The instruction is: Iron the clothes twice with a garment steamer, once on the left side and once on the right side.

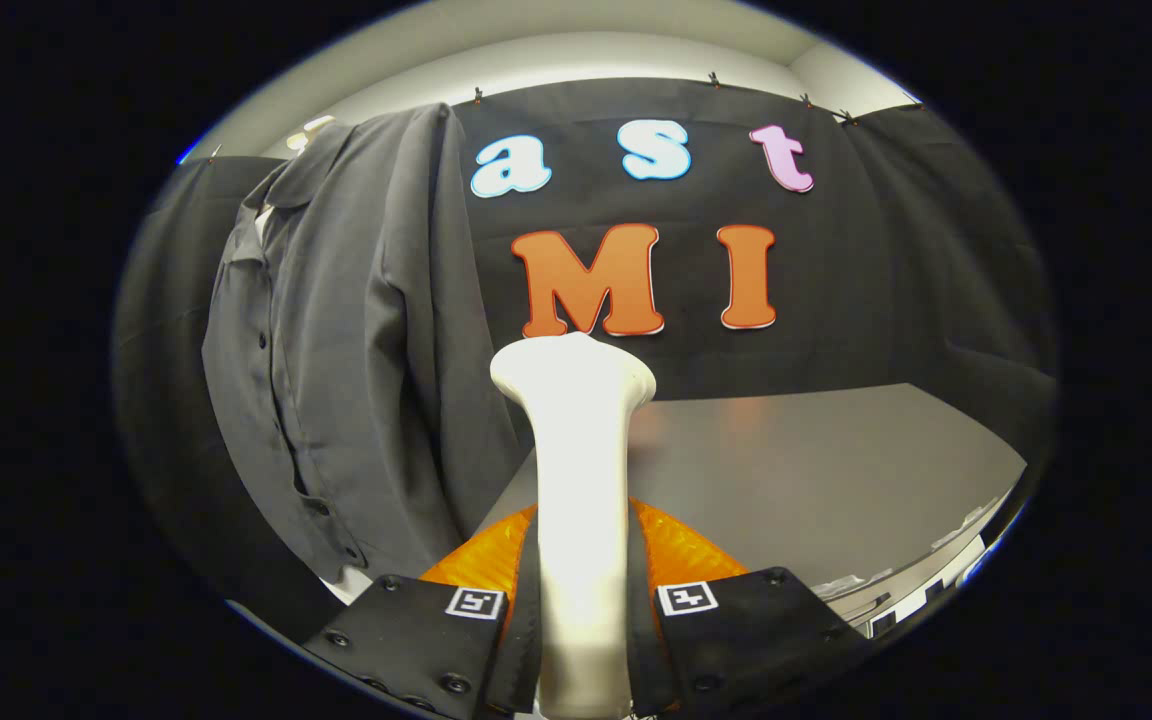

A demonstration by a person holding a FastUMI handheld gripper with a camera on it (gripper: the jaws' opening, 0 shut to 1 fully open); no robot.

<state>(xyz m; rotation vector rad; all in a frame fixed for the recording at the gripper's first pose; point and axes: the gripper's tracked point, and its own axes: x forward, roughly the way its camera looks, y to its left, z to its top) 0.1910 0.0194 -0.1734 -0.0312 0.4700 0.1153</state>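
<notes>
1. Tongs (584, 610) were closed on the garment steamer (576, 470), both fingers pressing its pale neck from either side, so we judged the hold firm.
2. We saw the steamer rise between the fingers and flare into a broad head just ahead of them, pointing to the far side of the booth.
3. We found the shirt (336, 340) hanging to the left of the steamer head, draped from a pale hanger (308, 130) up against the cloth wall, its button placket running down the front; head and cloth looked near but apart.
4. We noted the table (816, 470) stretching to the right and beyond the fingers.
5. We judged the steamer a rigid, smooth plastic body, likely top-heavy at the head and somewhat slick, so the narrow neck low down, where we already held it, seemed the right place to grip.
6. We judged the shirt light, soft and free to swing, so it would give way under a hard push; a gentle press would suit it better.
7. We could not tell which side of the shirt had been steamed, if either.
</notes>
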